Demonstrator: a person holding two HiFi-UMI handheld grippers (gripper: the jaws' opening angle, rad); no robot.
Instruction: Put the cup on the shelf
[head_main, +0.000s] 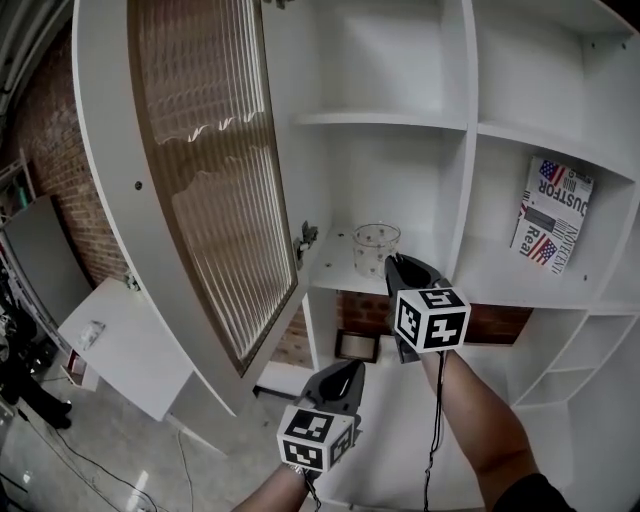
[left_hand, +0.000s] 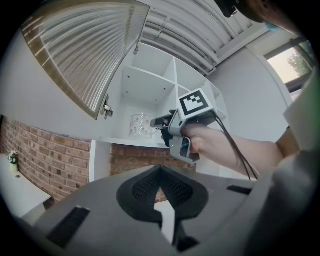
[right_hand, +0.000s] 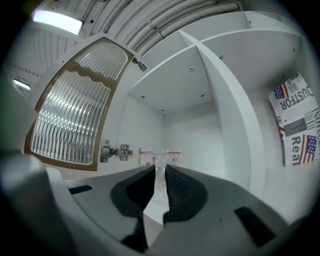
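Two grippers showed before an open white cabinet. The right gripper (head_main: 392, 264) pointed level into a compartment, its jaws nearly together and pinching the clear, dotted cup (head_main: 376, 246) by its near side. The cup stood upright straight ahead of that gripper, over the shelf (head_main: 335, 272); whether its base touched the board could not be told. To that gripper's left hung the open ribbed-glass door (head_main: 205, 170), and to its right, in the next compartment, leaned a flag-printed book (head_main: 551, 214). The left gripper (head_main: 352, 370) hung lower and nearer the person, its jaws pressed together on nothing, with the cup ahead and above it.
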